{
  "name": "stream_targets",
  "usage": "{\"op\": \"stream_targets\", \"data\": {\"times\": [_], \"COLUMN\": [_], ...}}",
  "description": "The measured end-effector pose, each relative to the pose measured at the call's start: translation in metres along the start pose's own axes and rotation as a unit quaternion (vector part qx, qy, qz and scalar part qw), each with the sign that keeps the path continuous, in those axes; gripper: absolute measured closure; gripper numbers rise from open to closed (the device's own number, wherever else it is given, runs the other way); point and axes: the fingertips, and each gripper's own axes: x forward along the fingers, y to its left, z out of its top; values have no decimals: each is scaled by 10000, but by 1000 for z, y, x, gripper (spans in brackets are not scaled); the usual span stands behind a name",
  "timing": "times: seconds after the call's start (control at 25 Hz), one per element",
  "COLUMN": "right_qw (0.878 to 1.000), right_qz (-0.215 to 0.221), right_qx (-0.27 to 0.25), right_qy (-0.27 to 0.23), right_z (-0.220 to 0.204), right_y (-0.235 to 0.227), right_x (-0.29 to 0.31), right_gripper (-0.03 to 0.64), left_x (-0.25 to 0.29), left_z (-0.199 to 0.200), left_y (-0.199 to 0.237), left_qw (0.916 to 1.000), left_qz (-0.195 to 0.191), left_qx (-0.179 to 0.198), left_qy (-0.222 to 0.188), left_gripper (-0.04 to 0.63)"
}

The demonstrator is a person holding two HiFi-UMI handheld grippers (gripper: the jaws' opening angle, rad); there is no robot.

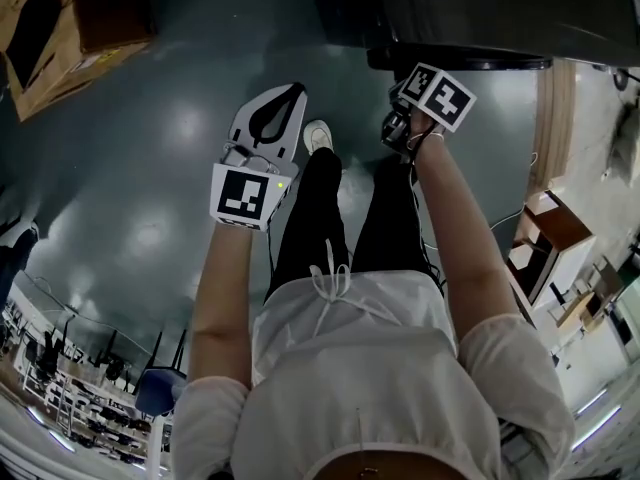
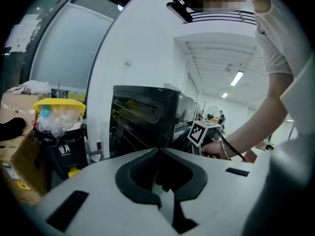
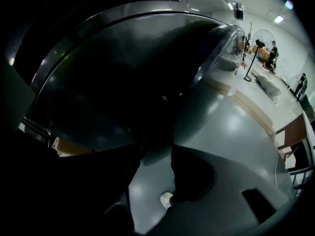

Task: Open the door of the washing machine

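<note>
The black washing machine [image 1: 470,13] stands along the top of the head view, right in front of my feet. Its round, domed dark door [image 3: 138,73] fills the right gripper view. My right gripper [image 1: 405,126] points steeply down at the machine's front, under its marker cube. In the right gripper view its jaws stand apart, with the door's lower edge [image 3: 153,156] between the tips of the right gripper [image 3: 156,150]; I cannot make out whether they touch it. My left gripper [image 1: 293,90] hangs over the floor to the left, shut and empty. In the left gripper view, the left gripper [image 2: 158,150] faces the machine [image 2: 142,117].
A bin with a yellow lid [image 2: 59,122] and cardboard boxes [image 1: 45,28] stand left of the machine. A white pillar [image 2: 142,43] rises behind it. My white shoe [image 1: 318,136] is on the grey floor between the grippers. A small wooden cabinet [image 1: 545,230] stands at the right.
</note>
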Motion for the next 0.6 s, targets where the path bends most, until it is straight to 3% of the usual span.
{"op": "stream_targets", "data": {"times": [0.6], "right_qw": [9997], "right_qz": [149], "right_qx": [138], "right_qy": [144], "right_z": [-12], "right_y": [-5], "right_x": [0], "right_gripper": [441], "left_x": [0], "left_z": [10], "left_y": [-13], "left_qw": [9996], "left_qz": [141], "left_qx": [227], "left_qy": [-40], "left_gripper": [574]}}
